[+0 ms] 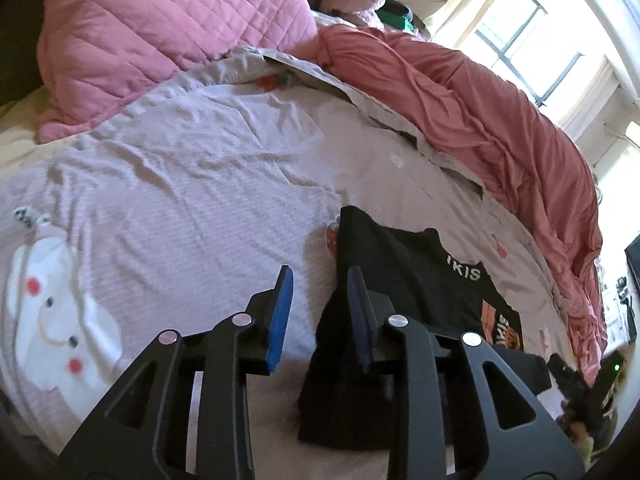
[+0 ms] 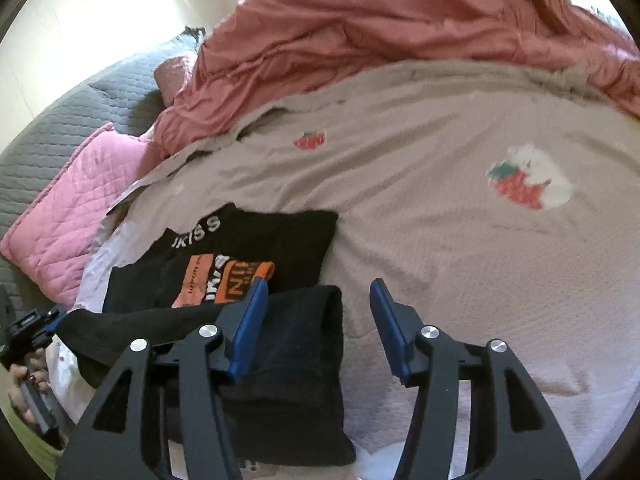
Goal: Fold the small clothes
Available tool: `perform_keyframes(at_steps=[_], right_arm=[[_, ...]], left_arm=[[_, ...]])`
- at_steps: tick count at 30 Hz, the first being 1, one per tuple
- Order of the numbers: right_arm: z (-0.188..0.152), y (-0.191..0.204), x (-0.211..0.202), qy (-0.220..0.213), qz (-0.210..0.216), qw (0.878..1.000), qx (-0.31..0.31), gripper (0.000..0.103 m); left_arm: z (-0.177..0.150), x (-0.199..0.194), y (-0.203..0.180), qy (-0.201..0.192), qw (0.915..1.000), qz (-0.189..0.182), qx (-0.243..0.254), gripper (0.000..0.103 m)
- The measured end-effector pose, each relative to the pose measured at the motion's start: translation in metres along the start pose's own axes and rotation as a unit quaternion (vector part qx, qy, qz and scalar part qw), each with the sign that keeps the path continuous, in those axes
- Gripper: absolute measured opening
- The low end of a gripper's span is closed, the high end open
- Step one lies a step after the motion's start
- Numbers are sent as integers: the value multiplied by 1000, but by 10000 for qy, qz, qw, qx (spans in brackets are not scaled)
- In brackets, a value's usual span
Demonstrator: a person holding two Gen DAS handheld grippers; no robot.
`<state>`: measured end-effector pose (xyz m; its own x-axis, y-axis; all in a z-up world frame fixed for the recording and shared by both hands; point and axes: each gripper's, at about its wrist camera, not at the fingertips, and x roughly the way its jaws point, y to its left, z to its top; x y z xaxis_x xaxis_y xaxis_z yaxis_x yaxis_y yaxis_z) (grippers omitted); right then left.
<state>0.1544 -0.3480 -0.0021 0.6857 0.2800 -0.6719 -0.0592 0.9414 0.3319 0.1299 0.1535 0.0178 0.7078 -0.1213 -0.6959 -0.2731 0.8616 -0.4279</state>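
Note:
A small black T-shirt (image 1: 404,276) with white letters and an orange print lies on the pale pink bed cover (image 1: 192,184). Its near edge is folded up over the rest. My left gripper (image 1: 320,280) is open and empty, its right finger over the shirt's left edge. In the right wrist view the shirt (image 2: 280,240) lies at lower left with a folded flap (image 2: 304,344) under my left finger. My right gripper (image 2: 318,292) is open and empty, straddling the flap's right edge. The left gripper (image 2: 28,328) shows at the far left, held by a hand.
A rumpled salmon blanket (image 1: 480,120) runs along the far side of the bed. A pink quilted pillow (image 1: 160,36) lies at the head. A grey quilt (image 2: 60,128) lies beyond the pillow. The cover has strawberry prints (image 2: 520,184). A bright window (image 1: 532,40) is behind.

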Motion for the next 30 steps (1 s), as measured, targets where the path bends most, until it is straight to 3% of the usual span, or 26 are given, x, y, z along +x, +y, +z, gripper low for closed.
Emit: perform_keyframes(at_steps=[8,16,19,21,30], right_arm=[[-28,51,-22,123,453,9929,-1092,54],[-64,84,2,873,1032,9808,-1406,55],[-73,92,11,1040,1085,9772,-1499,56],[-75,95,13,1065,1130,9763,-1511,57],[-73,107,25,1142,1185,9708,-1743,58]], left_arm=[[-38,-29,-2,89,9976,-671,-108,40],[-51,2,-29,573,9961,-641,199,42],[-51,12,-42,737,9947,-598,392,25],[-49,18,-53,809,9933,-606,567,0],[-6,35,-71,699,9930,-903,295,0]])
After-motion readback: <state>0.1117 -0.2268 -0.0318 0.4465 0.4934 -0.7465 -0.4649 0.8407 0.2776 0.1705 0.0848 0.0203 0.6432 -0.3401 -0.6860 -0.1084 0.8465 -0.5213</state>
